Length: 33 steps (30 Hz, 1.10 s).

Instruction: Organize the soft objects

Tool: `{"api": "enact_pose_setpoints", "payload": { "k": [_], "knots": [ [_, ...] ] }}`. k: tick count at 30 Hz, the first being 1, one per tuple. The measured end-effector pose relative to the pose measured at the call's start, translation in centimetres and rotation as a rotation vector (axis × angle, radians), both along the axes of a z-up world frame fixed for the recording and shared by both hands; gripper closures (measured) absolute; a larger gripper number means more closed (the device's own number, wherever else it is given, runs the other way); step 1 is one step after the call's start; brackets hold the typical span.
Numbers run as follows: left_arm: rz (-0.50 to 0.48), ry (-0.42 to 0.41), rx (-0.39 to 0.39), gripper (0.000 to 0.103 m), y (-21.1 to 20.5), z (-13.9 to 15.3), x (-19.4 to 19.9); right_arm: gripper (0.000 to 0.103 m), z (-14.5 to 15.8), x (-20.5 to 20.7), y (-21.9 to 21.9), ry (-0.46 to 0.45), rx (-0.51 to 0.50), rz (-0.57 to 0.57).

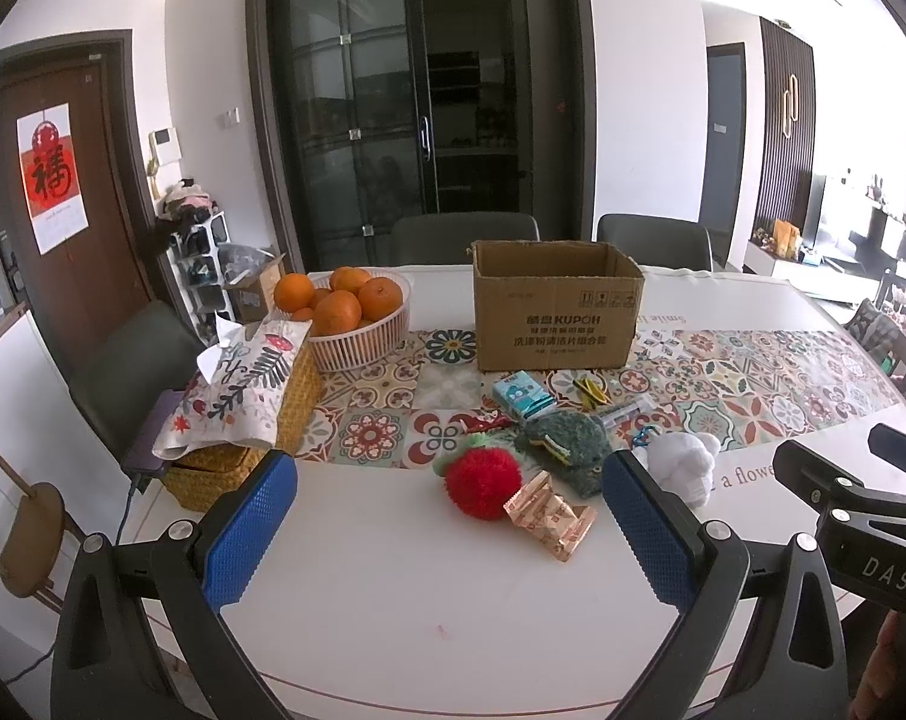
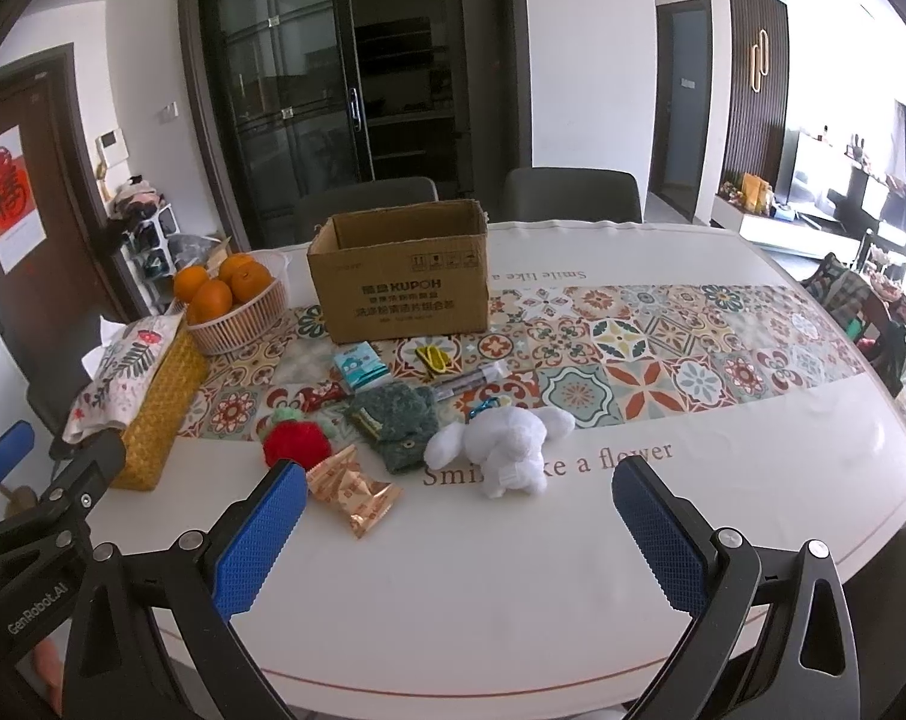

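Note:
A red fluffy strawberry toy (image 1: 483, 482) (image 2: 293, 443), a green knitted toy (image 1: 564, 444) (image 2: 396, 429) and a white plush rabbit (image 1: 687, 461) (image 2: 504, 447) lie on the white table in front of an open cardboard box (image 1: 558, 315) (image 2: 402, 279). My left gripper (image 1: 447, 498) is open and empty, hovering just short of the strawberry. My right gripper (image 2: 459, 510) is open and empty, just short of the rabbit. The right gripper's body shows at the right edge of the left wrist view (image 1: 855, 516).
A gold snack wrapper (image 1: 552, 519) (image 2: 357, 495), a blue tissue pack (image 1: 522, 399) (image 2: 360, 369), yellow clips (image 2: 432, 357) and a pen (image 2: 468, 381) lie among the toys. A basket of oranges (image 1: 357, 318) (image 2: 237, 306) and a wicker tissue box (image 1: 243, 414) (image 2: 153, 402) stand left. Chairs (image 2: 573, 195) stand behind.

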<state>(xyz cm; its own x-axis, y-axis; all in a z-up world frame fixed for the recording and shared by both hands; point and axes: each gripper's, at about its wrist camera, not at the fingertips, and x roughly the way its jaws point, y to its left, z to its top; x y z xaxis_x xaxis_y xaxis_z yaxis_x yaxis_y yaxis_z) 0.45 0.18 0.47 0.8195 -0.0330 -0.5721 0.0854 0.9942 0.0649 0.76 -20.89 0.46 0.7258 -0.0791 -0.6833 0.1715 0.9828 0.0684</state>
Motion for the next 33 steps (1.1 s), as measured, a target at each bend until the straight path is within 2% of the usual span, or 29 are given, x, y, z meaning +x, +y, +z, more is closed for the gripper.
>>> {"api": "enact_pose_setpoints", "payload": {
  "k": [22, 33],
  "knots": [
    [0.035, 0.032, -0.004, 0.0, -0.5, -1.0, -0.5, 0.0, -0.6, 0.3, -0.2, 0.012, 0.01, 0.04],
    [0.101, 0.099, -0.005, 0.0, -1.8, -2.9, -0.7, 0.0, -3.1, 1.0, -2.0, 0.081, 0.035, 0.085]
  ]
}}
